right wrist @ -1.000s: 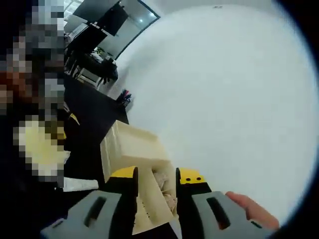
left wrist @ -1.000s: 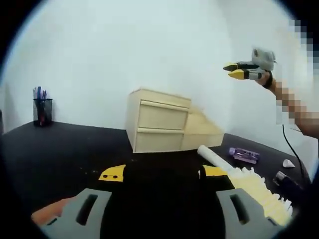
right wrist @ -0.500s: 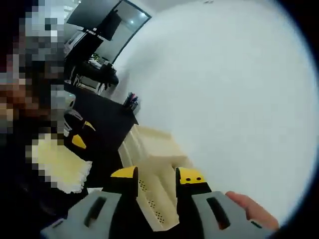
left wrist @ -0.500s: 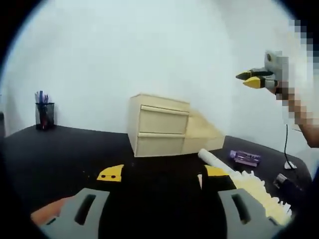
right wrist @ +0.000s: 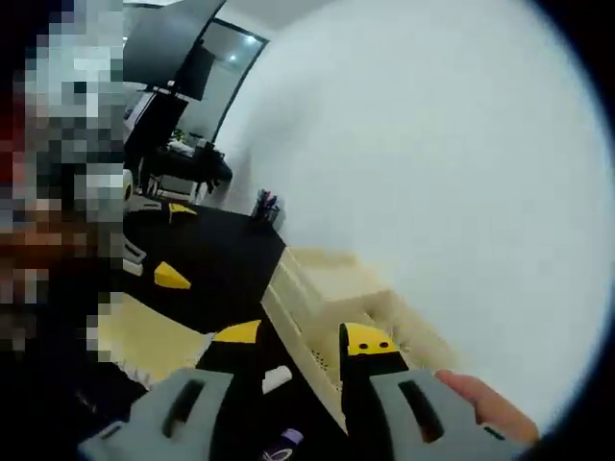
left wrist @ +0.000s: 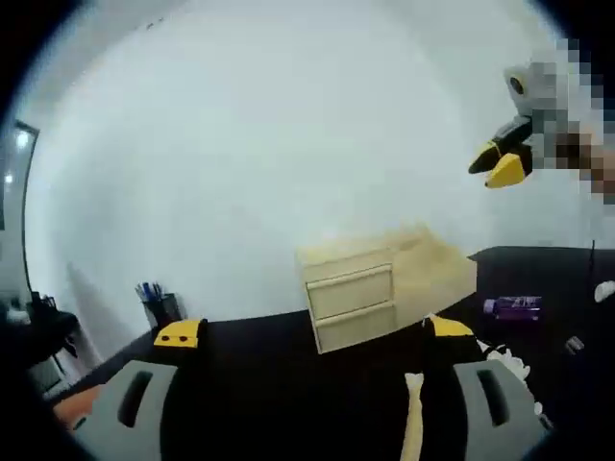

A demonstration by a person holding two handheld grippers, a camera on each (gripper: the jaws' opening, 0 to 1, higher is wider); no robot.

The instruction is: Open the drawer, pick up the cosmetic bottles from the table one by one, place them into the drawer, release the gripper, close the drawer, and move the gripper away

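The black surface (left wrist: 240, 384) is carrying a pale wooden drawer unit (left wrist: 357, 293) that is standing against a white wall (left wrist: 288, 125), and in the left gripper view its two drawer fronts are sitting flush while a sloped tray-like part is sticking out on its right side. In the right gripper view the same drawer unit (right wrist: 332, 288) is lying beyond the yellow tips, with a perforated side facing the camera. The left tongs (left wrist: 312, 333) are hanging wide apart above the surface, gripping nothing. The right tongs (right wrist: 300, 336) are standing a little apart with nothing between them (a fingertip is showing on the handle at lower right), and from the left gripper view they (left wrist: 498, 163) are hovering high above the surface, well clear of the drawer unit. A pale yellow frilled object (right wrist: 154, 336) is lying on the surface. A purple cosmetic bottle (left wrist: 513, 306) is lying on its side on the surface, right of the drawer unit. A pen holder (left wrist: 159, 307) is standing far to the left.
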